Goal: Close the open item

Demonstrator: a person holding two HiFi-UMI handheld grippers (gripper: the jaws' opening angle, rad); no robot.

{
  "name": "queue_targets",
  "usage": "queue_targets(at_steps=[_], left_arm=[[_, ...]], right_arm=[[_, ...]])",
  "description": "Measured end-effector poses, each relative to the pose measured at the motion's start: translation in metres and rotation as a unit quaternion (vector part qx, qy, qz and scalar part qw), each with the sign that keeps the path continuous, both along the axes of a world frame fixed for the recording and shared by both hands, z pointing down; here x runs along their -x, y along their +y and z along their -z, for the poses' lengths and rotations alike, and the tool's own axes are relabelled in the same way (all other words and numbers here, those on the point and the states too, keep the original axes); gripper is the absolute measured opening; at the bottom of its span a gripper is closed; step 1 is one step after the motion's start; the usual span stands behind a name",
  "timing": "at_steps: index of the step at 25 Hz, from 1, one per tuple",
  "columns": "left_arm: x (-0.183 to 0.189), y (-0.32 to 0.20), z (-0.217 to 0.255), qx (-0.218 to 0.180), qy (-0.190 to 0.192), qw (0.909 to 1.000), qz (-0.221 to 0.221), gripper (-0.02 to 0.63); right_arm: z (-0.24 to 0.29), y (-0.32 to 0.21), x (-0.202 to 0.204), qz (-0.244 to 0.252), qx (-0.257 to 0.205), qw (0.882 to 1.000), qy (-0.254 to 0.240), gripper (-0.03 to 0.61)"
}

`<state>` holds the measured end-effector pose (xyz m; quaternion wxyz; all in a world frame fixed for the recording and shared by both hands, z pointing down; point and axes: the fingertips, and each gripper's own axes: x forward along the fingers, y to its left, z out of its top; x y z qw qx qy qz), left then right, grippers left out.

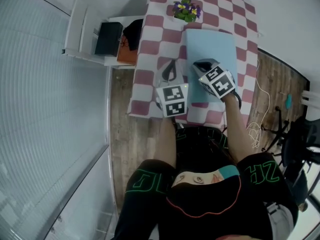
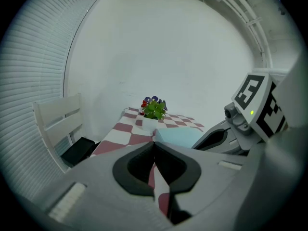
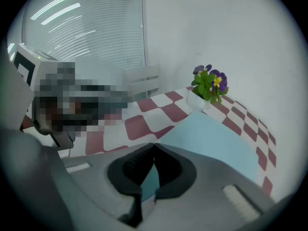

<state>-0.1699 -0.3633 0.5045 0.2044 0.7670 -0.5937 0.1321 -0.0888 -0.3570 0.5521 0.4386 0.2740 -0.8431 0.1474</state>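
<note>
Beyond the blue folder [image 1: 210, 54], potted flowers [image 1: 187, 10]

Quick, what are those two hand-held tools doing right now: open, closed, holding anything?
Left tool: closed, holding nothing.
Right tool: closed, holding nothing, pointing down at the flat light blue item.

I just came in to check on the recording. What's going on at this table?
A person at the checkered table holds a gripper in each hand. The left gripper and the right gripper both have their jaws together, with nothing between them. The right one is over the near end of a light blue item, which lies flat and looks closed. The left one is beside it, over the cloth. A potted flower sits beyond.
</note>
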Motion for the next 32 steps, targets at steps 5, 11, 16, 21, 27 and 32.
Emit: queue_targets(at_steps=[5, 11, 16, 21, 27, 32], left_arm=[[0.010, 0.018, 0.017, -0.023, 0.003, 0.9997, 0.005, 0.008], [0.003, 0.036, 0.047, -0.057, 0.007, 0.9983, -0.006, 0.008], [-0.020, 0.043, 0.071, -0.087, 0.011, 0.9957, -0.032, 0.008], [-0.046, 0.040, 0.105, -0.123, 0.013, 0.9906, -0.057, 0.008], [-0.096, 0.038, 0.146, -0.175, -0.026, 0.9793, -0.098, 0.008], [-0.150, 0.036, 0.187, -0.219, -0.025, 0.9654, -0.139, 0.008]], right_arm=[[0.029, 0.009, -0.008, -0.055, -0.054, 0.996, -0.046, 0.004], [0.070, 0.026, -0.030, -0.117, -0.106, 0.982, -0.101, 0.005], [0.103, 0.033, -0.057, -0.156, -0.154, 0.968, -0.126, 0.004], [0.145, 0.032, -0.094, -0.196, -0.215, 0.947, -0.138, 0.005], [0.195, 0.044, -0.143, -0.217, -0.285, 0.917, -0.173, 0.004], [0.226, 0.055, -0.205, -0.263, -0.330, 0.887, -0.185, 0.004]])
